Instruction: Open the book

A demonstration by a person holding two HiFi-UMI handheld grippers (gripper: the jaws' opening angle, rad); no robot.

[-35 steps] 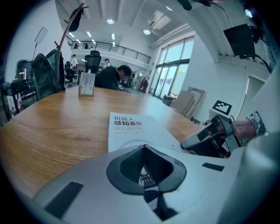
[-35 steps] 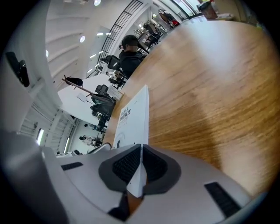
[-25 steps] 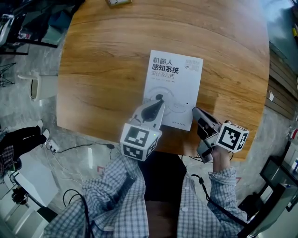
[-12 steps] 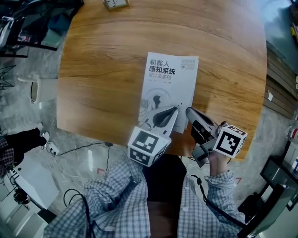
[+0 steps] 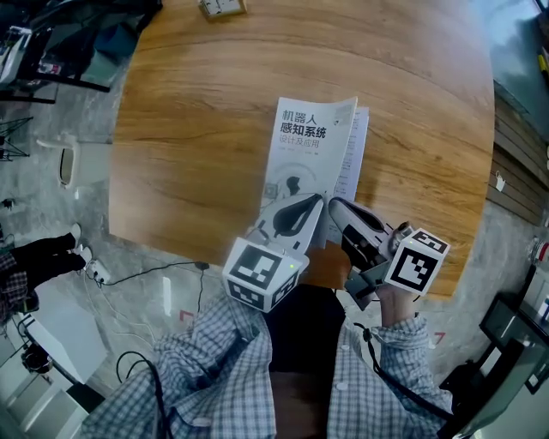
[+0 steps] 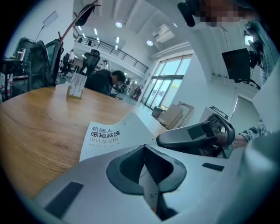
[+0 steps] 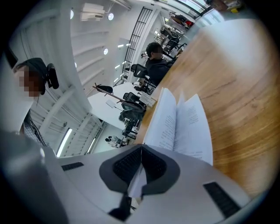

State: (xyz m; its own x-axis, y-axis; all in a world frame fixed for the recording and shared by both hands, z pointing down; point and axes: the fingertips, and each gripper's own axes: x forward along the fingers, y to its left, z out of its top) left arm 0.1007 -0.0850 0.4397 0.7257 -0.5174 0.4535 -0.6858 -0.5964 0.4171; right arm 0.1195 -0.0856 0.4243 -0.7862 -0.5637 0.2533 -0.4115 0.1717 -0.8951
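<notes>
A white book [image 5: 307, 146] with dark title print lies on the round wooden table [image 5: 197, 129], close to the near edge. Its cover is raised along the right side, and inner pages [image 5: 361, 137] show under it. My left gripper [image 5: 318, 201] lies over the book's lower part, shut on the cover's lower right corner. In the left gripper view the cover [image 6: 109, 135] runs into that gripper's [image 6: 144, 147] shut jaws. My right gripper [image 5: 334, 206] meets the same corner from the right. In the right gripper view the right gripper [image 7: 141, 147] pinches the raised leaf [image 7: 164, 120] beside a printed page [image 7: 193, 127].
A small card stand [image 5: 221, 7] sits at the table's far edge. The table's near edge runs just under both grippers. On the floor at the left lie a cable and a power strip [image 5: 94, 273]. A seated person [image 6: 109, 81] is behind the table.
My left gripper slid from the cover's middle to its lower right corner. The right gripper came in leftward to that corner. The cover's right edge has risen, baring the pages.
</notes>
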